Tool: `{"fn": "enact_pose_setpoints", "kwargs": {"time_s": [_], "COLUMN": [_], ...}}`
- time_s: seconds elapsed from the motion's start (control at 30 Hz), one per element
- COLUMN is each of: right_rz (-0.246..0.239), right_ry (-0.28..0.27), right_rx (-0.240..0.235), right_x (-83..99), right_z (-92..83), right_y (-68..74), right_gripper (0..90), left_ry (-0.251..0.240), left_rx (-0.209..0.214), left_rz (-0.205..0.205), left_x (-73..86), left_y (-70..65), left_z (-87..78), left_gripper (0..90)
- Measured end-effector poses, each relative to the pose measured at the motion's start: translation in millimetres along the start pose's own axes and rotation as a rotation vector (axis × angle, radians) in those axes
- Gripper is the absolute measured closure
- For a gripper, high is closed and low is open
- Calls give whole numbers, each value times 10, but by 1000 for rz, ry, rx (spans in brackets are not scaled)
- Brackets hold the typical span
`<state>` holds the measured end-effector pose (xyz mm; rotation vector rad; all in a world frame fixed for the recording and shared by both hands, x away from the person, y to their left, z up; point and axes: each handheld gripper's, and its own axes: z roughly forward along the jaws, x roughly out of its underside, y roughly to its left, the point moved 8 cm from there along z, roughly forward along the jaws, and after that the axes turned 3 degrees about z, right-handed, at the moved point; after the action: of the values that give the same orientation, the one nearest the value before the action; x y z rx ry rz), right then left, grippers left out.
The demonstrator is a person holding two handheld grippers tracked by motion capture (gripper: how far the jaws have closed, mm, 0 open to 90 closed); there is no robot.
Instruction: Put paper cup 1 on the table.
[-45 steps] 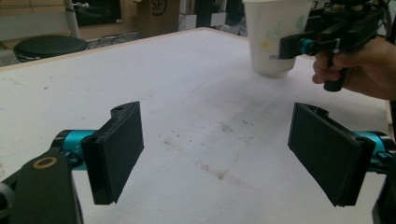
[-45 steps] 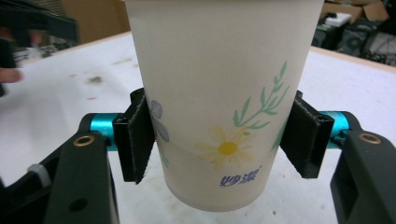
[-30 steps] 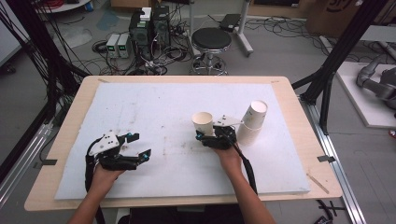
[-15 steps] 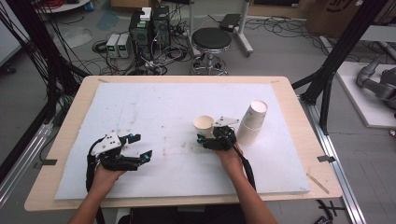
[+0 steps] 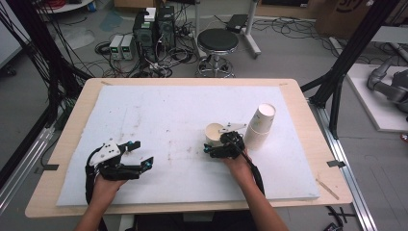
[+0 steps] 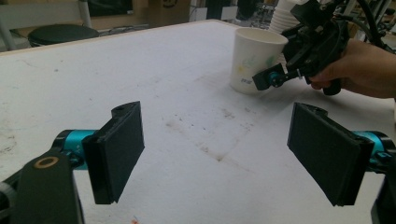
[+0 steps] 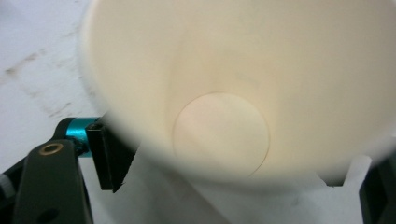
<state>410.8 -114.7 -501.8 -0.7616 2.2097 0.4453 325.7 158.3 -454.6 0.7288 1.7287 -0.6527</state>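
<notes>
1. Right gripper [image 5: 217, 144]: around the cup [image 5: 214, 134], jaws just opened, wide now, 1 at each side of the wall; pads seem apart from the wall, contact not sure.
2. Cup: upright on the white mat [image 5: 159, 110], right of the middle, mouth up, empty inside [image 7: 219, 130].
3. Just right of the cup: stack of cups [image 5: 260, 126], upside down, leaning a little, apart from the gripper.
4. Left gripper [image 5: 139, 155]: low over the mat at the near left, well apart from the cup, jaws wide, nothing between the pads [image 6: 119, 149].
5. From the left gripper view: cup [image 6: 254, 58] standing far ahead at the right, right gripper [image 6: 308, 46] against its side, held by a hand [image 6: 359, 70].
6. Mat: some dark stains near the middle.
</notes>
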Motion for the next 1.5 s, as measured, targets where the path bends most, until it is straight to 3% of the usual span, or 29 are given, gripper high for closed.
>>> {"fn": "enact_pose_setpoints", "kwargs": {"time_s": [0.1, 0.33, 0.57, 0.83, 1.1, 1.27, 1.5], "right_rz": [-18, 13, 10, -25, -15, -19, -29], "right_ry": [-30, -80, -118, -197, -232, -279, -337], "right_rx": [7, 2, -34, -63, -17, -20, -16], "right_x": [18, 100, 154, 223, 370, 434, 425], "right_z": [-98, -374, -673, -1048, -1324, -1495, -1561], "right_y": [20, -43, -16, -17, -207, -317, -350], "right_gripper": [211, 212, 214, 214, 214, 213, 208], "left_ry": [1, -11, -30, -90, -97, -97, -106], "left_rx": [5, 13, 17, -30, -22, -25, -31], "left_rz": [3, -13, -14, -18, -26, -23, -21], "left_x": [6, -4, -30, -116, -111, -105, -116], "left_y": [-1, 31, 3, 35, 55, 68, 80], "left_z": [1, 15, 45, 2, -43, -57, -101], "left_gripper": [186, 186, 185, 157, 171, 171, 171]}}
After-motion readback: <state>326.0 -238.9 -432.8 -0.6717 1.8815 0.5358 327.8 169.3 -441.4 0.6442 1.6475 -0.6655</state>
